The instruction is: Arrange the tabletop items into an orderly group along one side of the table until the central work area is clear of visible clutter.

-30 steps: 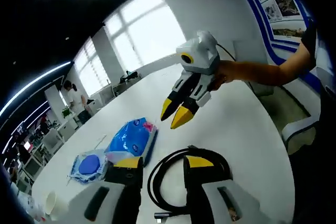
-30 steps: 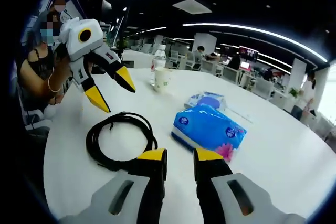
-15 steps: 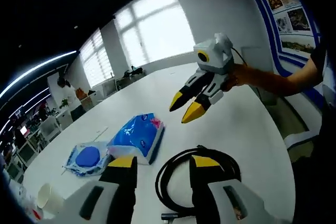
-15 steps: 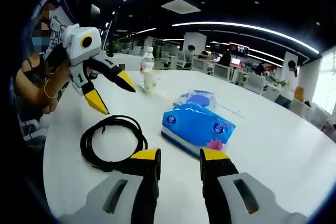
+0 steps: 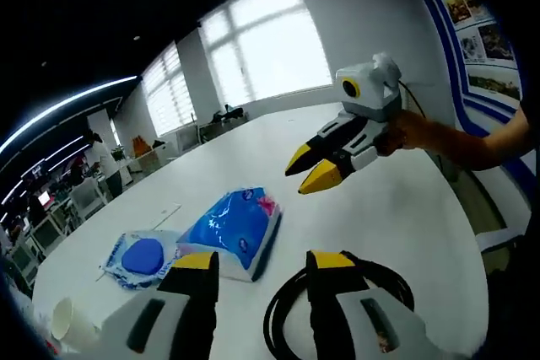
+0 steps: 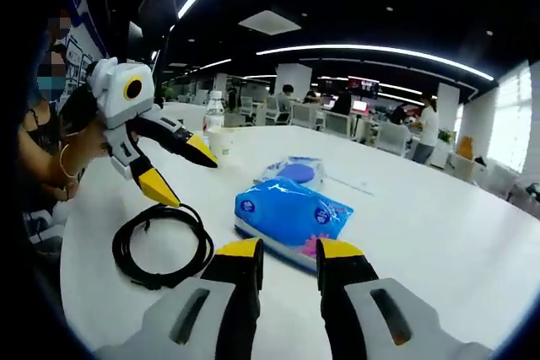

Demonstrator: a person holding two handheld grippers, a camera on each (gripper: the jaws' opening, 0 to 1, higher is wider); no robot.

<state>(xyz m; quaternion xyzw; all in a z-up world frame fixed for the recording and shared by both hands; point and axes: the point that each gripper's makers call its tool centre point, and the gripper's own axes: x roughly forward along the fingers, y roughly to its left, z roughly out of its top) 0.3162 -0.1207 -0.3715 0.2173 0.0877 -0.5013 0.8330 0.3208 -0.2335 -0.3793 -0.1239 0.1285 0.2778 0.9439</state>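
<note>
A blue tissue pack point(image 5: 236, 223) point(image 6: 291, 212) lies mid-table with a small blue packet point(image 5: 139, 256) point(image 6: 291, 173) just beyond it. A coiled black cable point(image 5: 278, 319) point(image 6: 160, 246) rests beside them on the white table point(image 5: 396, 208) point(image 6: 439, 233). My left gripper point(image 5: 263, 263) point(image 6: 181, 173) hovers above the cable, open and empty. My right gripper point(image 6: 288, 250) point(image 5: 310, 169) hangs over the near edge of the tissue pack, its jaws apart with nothing between them.
A paper cup point(image 6: 221, 142) point(image 5: 67, 326) and a water bottle point(image 6: 213, 111) stand at the table's far side from the right gripper. A person's arm point(image 5: 456, 137) holds the right gripper. Office desks and people fill the background.
Both cameras have drifted. The right gripper now sits closer over the tissue pack, its jaws slightly narrower than half a second ago. The table items have not moved.
</note>
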